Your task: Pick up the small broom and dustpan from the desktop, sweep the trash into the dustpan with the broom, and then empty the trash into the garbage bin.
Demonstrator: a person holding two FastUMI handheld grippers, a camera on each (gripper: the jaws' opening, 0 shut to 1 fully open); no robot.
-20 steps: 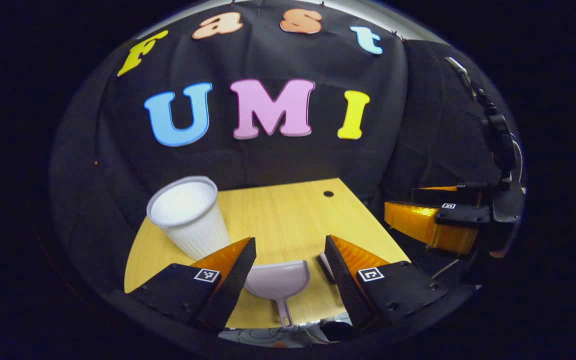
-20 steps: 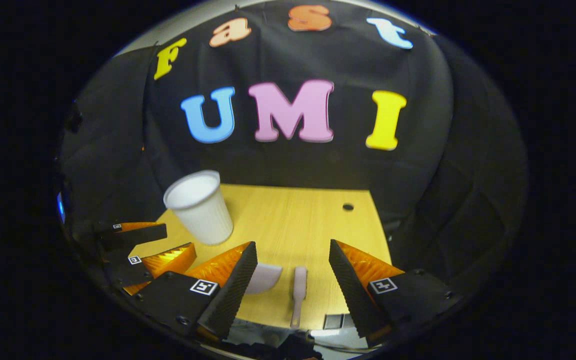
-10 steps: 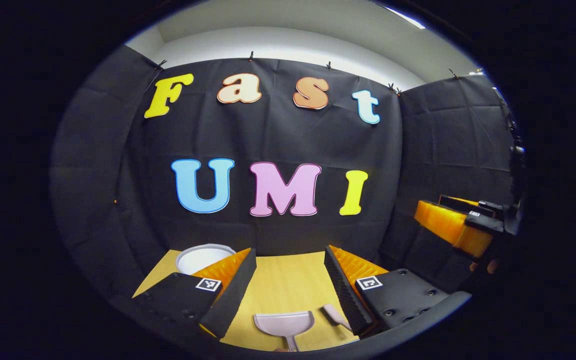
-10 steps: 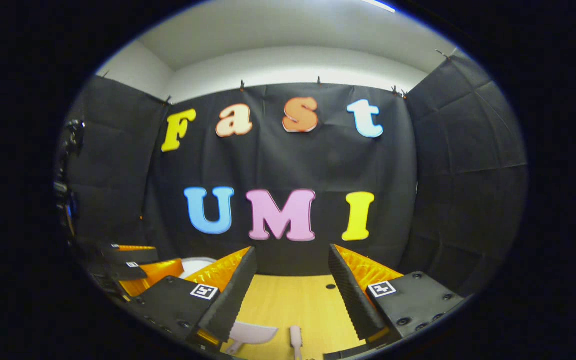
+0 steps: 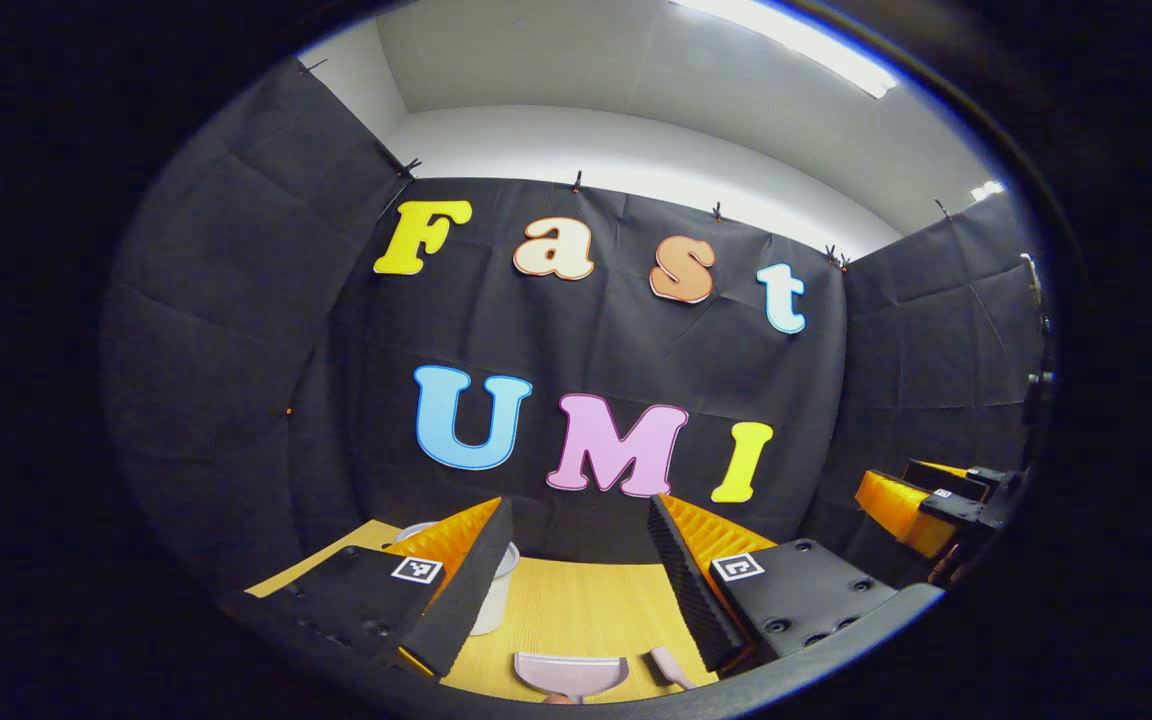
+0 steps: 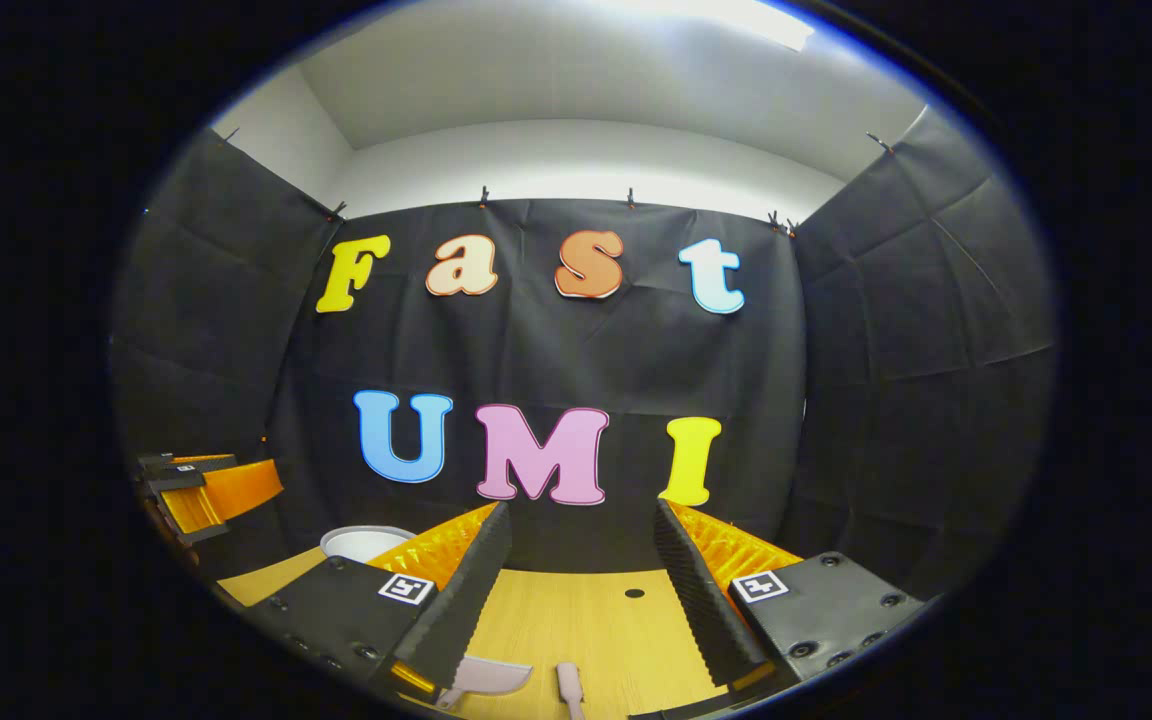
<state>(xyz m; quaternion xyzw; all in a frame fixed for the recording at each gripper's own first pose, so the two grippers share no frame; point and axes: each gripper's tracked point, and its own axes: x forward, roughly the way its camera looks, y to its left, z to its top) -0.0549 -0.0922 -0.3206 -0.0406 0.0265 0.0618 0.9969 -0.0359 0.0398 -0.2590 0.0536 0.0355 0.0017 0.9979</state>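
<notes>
A pale pink dustpan (image 5: 569,675) lies on the wooden desktop (image 5: 576,610) at the bottom of the left gripper view, with the small broom (image 5: 671,668) just to its right. My left gripper (image 5: 576,545) hangs open above and behind them, nothing between its fingers. In the right gripper view the dustpan (image 6: 484,678) and the broom (image 6: 568,688) lie low on the desktop (image 6: 586,610), and my right gripper (image 6: 581,540) is open and empty. A white cup-shaped garbage bin (image 5: 491,600) stands at the left, half hidden by a finger. No trash is discernible.
The other gripper (image 5: 921,500) hovers at the far right of the left gripper view, and at the far left (image 6: 201,490) of the right gripper view. The bin's rim (image 6: 361,543) shows there too. A small dark hole (image 6: 634,593) marks the desk near its far edge.
Both views have tilted upward over the second, so the desk, bin, dustpan and broom have slid down to the bottom edge. Both grippers stayed open.
</notes>
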